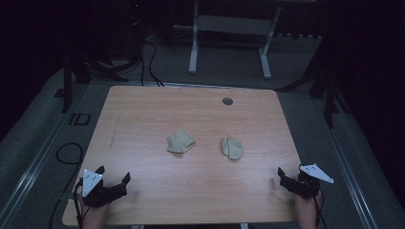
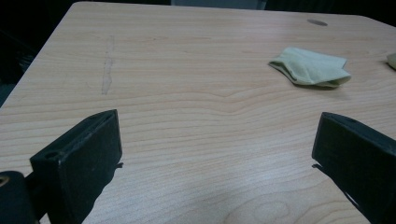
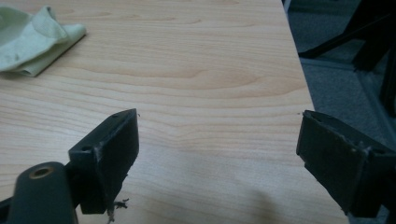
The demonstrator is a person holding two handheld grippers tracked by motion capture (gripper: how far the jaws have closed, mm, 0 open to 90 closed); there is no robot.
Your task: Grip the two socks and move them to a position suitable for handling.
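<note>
Pale yellow-green cloth, two small folded pieces, lies mid-table on the wooden table: left cloth and right cloth, side by side w/ a clear gap, not touching. Key relation in the high view: left gripper sits at the near-left edge, and the left cloth lies at approx 1–2 o'clock from it, well apart; right gripper sits at the near-right edge, and the right cloth lies at approx 10–11 o'clock from it, nearer than the left pair is to its cloth. Each hand is thus closest to the cloth on its own side, no crossing needed. In the left gripper view the left cloth shows at 1 o'clock beyond the jaws, long axis running roughly 9-to-3, folded edge toward 9; a sliver of the other cloth shows at the far right edge. In the right gripper view the right cloth sits at 10–11 o'clock, partly cut by the frame. Fingers: both grippers stand wide apart, bare wood btwn the jaws, nothing held or touched. Likely next move is a forward, inward reach by each hand.
</note>
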